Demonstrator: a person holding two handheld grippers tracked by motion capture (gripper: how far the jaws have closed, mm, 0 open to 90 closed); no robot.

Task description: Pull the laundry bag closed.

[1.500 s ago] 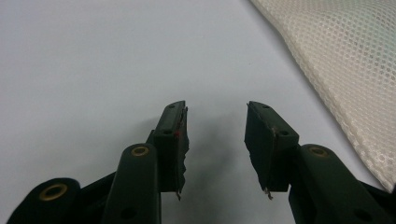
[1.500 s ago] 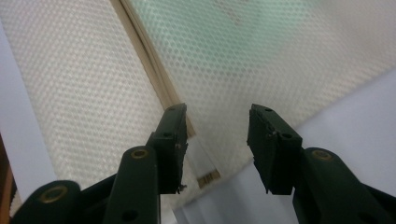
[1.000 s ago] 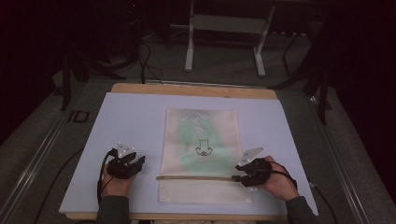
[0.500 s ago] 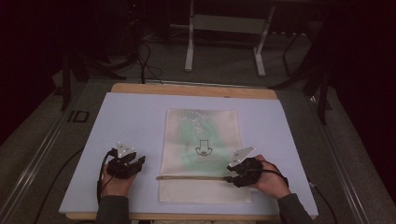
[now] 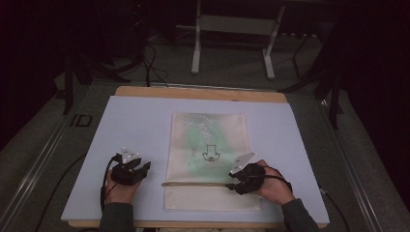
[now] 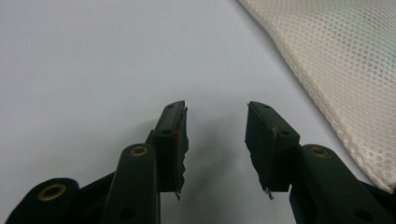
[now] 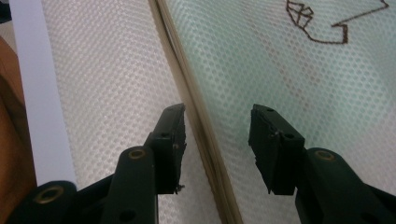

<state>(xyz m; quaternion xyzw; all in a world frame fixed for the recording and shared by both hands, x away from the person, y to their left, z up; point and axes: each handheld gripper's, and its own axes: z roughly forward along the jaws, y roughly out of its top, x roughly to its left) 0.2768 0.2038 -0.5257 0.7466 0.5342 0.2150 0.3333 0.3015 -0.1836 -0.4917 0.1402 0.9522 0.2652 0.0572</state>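
Your right tongs [image 7: 215, 116] gaped open astride the mesh bag's [image 5: 208, 130] brown zipper strip [image 7: 196, 116] mid-counter [image 5: 135, 121], lined up to pinch it, while your left tongs [image 6: 215, 116] waited open beside the bag, empty.

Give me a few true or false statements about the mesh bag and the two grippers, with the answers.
1. The right gripper has its jaws open astride the tan strip across the mesh bag. True.
2. The left gripper is shut on the bag's edge. False: its jaws are open over the bare mat, beside the bag.
3. The bag lies flat on the mat. True.
4. The bag shows a red print. False: it is pale green with a dark outline drawing.
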